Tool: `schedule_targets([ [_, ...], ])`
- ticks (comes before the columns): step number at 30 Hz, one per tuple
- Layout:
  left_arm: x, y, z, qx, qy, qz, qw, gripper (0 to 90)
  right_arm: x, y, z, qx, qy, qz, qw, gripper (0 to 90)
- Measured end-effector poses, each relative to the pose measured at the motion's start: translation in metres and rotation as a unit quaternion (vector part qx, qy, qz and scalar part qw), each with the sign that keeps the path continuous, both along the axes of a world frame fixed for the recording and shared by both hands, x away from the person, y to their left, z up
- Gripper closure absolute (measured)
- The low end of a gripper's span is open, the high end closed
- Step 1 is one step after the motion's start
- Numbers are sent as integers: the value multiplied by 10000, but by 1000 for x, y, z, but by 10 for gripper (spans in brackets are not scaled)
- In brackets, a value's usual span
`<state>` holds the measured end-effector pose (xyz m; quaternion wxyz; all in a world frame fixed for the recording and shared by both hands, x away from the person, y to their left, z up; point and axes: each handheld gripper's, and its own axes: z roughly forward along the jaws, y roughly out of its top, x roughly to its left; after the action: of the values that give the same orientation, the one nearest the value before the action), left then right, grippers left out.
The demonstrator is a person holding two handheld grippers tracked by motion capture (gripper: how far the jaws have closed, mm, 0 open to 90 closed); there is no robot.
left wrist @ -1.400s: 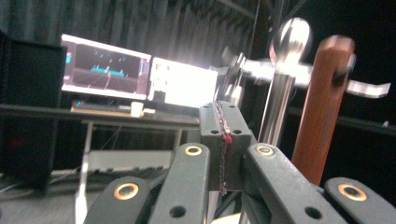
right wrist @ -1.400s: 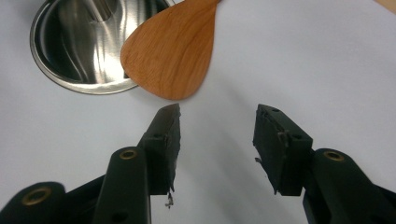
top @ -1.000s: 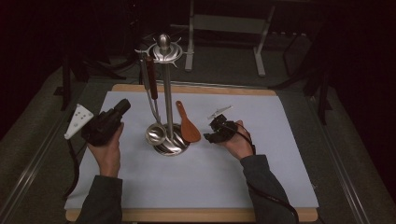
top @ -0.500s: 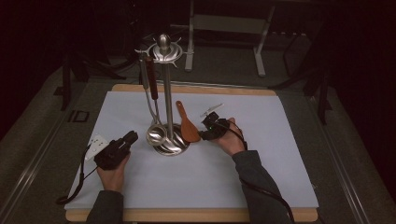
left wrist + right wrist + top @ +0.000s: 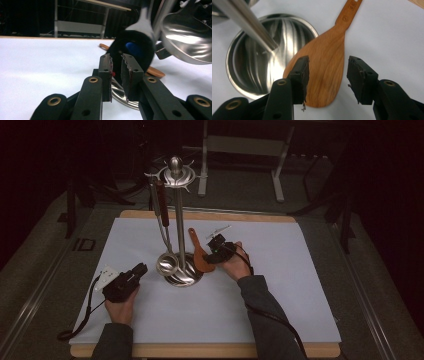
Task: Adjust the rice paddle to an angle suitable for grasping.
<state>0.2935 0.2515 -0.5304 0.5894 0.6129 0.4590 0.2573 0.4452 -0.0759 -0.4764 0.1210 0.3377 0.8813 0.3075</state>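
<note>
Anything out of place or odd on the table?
One thing: the brown wooden spatula lies flat on the white mat, blade against the steel stand's round base, while a steel ladle hangs from the rack. The right gripper hovers open over it.

A: The high view looked down and forward; where did the gripper views sit?
B: Low, close, both facing the stand's base (image 5: 125,98) and wooden spatula (image 5: 327,62).
</note>
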Motion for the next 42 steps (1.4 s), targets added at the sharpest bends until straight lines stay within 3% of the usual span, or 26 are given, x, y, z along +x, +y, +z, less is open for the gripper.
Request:
schedule_targets([
  [13, 1, -2, -3, 49, 69, -53, 10000, 780, 19, 16, -13, 196, 113, -302, 9993, 526],
  [29, 0, -3, -3, 11, 67, -122, 9999, 781, 46, 42, -28, 392, 323, -820, 9953, 528],
  [35, 0, -3, -3, 6, 80, -135, 9999, 781, 52, 45, -39, 360, 385, -1013, 9935, 515],
  [37, 0, -3, -3, 11, 82, -140, 9999, 781, 55, 44, -43, 338, 520, -1091, 9921, 513],
  [42, 0, -3, -3, 7, 80, -141, 9999, 781, 55, 41, -43, 214, 505, -1127, 9921, 554],
])
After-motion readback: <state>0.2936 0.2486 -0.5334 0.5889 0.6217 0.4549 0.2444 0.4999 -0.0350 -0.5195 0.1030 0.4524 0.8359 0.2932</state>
